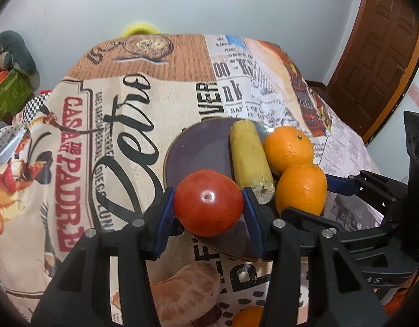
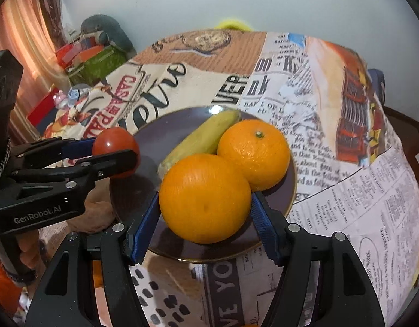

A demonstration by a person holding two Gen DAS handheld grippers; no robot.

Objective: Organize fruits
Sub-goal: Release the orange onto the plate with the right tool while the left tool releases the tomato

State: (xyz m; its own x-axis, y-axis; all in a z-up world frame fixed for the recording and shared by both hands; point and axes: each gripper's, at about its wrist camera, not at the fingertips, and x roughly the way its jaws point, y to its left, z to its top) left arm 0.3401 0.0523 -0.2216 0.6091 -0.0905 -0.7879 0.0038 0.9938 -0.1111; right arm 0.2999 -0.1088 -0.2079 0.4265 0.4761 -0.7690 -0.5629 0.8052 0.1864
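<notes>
Printed tablecloth under plate; tools grip tomato, orange.

Left gripper, right gripper: both clamped, angled down.

My table wears a printed cloth of newspaper and poster motifs — on it sits a dark purple plate with a gold rim. Near my edge lies a peeled citrus fruit, directly on the cloth.
</notes>
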